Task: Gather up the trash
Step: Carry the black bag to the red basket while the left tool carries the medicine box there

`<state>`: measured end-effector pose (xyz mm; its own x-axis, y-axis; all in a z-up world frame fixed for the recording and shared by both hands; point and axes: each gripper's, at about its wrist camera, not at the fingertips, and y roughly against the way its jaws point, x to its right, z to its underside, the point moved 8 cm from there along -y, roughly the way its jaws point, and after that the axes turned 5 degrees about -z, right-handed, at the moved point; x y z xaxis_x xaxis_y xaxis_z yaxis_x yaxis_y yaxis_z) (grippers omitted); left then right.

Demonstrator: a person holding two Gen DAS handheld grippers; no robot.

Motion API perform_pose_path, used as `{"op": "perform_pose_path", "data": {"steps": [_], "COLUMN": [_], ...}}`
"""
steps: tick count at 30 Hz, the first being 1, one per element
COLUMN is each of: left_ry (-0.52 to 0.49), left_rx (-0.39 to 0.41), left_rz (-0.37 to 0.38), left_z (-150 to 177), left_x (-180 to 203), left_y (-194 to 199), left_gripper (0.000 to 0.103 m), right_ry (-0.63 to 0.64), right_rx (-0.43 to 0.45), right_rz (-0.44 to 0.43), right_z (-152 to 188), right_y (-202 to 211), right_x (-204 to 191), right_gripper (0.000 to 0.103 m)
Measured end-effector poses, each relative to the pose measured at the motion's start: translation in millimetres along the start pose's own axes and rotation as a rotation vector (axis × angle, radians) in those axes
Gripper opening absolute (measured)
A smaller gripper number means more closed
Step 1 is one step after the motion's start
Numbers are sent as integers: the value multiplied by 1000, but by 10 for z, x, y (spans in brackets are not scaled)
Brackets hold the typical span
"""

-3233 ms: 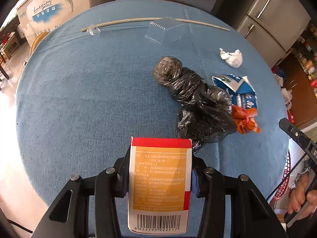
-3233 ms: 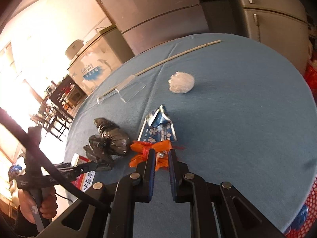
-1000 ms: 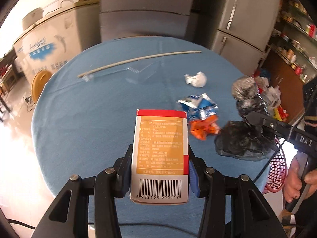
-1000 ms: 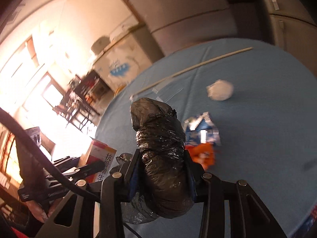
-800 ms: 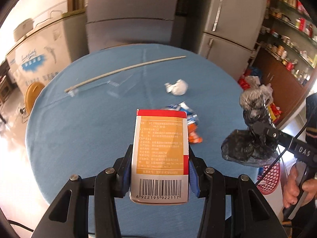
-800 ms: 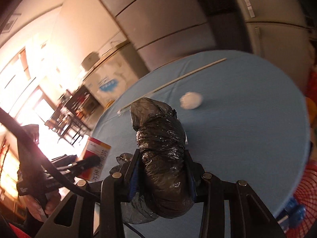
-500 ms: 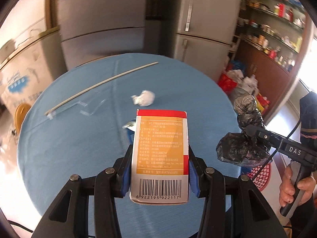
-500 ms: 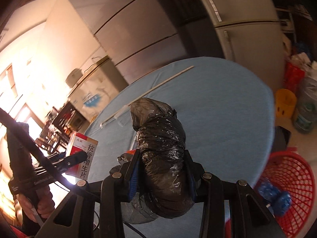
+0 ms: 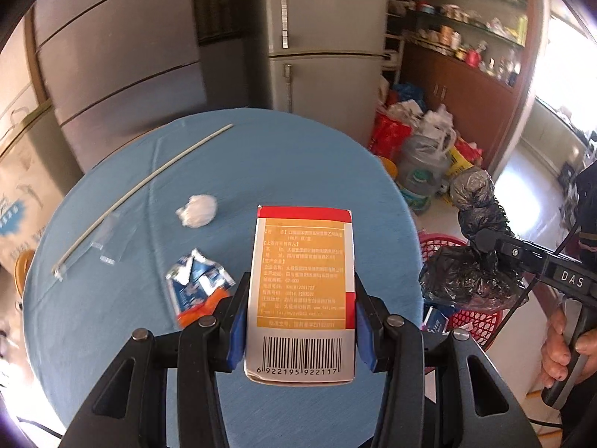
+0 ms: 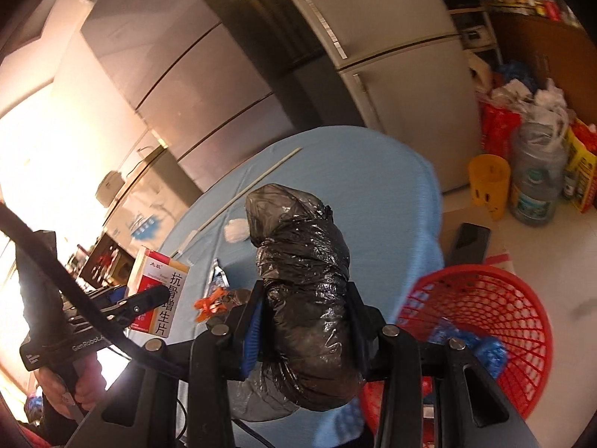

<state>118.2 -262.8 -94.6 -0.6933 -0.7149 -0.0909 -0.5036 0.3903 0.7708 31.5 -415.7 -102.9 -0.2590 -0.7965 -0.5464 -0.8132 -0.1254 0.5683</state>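
My left gripper (image 9: 300,317) is shut on an orange and red medicine box (image 9: 302,283) and holds it above the round blue table (image 9: 280,156). My right gripper (image 10: 304,321) is shut on a crumpled black plastic bag (image 10: 302,283) and holds it in the air, past the table's right edge, above the near rim of a red mesh basket (image 10: 485,310). That bag (image 9: 474,261) and the basket (image 9: 470,321) also show in the left wrist view. On the table lie a white crumpled wad (image 9: 197,211), a blue and white wrapper (image 9: 196,280) and an orange wrapper (image 9: 197,310).
A long pale stick (image 9: 141,194) and a clear plastic piece (image 9: 108,246) lie at the table's far left. Refrigerators (image 9: 324,56) stand behind the table. Bags, a water jug (image 10: 537,186) and a yellow bucket (image 10: 488,183) crowd the floor at the right. Blue trash (image 10: 481,347) lies in the basket.
The right gripper has lifted the black bag off the table and carried it right, over the red basket. The left gripper has risen and turned right with the box.
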Motion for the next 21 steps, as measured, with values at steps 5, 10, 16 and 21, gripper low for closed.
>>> {"op": "perform_pose_path", "data": {"steps": [5, 10, 16, 21], "left_ry": [-71, -119, -163, -193], "left_rx": [-2, -17, -28, -39], "left_rz": [11, 24, 38, 54], "left_z": [-67, -72, -58, -49], "left_x": [301, 501, 693, 857], "left_y": [-66, -126, -163, -190], "left_gripper": [49, 49, 49, 49], "right_ry": [-36, -63, -105, -130], "right_rx": [19, 27, 25, 34], "right_rz": [27, 53, 79, 89], "right_z": [4, 73, 153, 159], "right_y": [171, 275, 339, 390], "right_x": [207, 367, 572, 679], "right_gripper": [42, 42, 43, 43]}}
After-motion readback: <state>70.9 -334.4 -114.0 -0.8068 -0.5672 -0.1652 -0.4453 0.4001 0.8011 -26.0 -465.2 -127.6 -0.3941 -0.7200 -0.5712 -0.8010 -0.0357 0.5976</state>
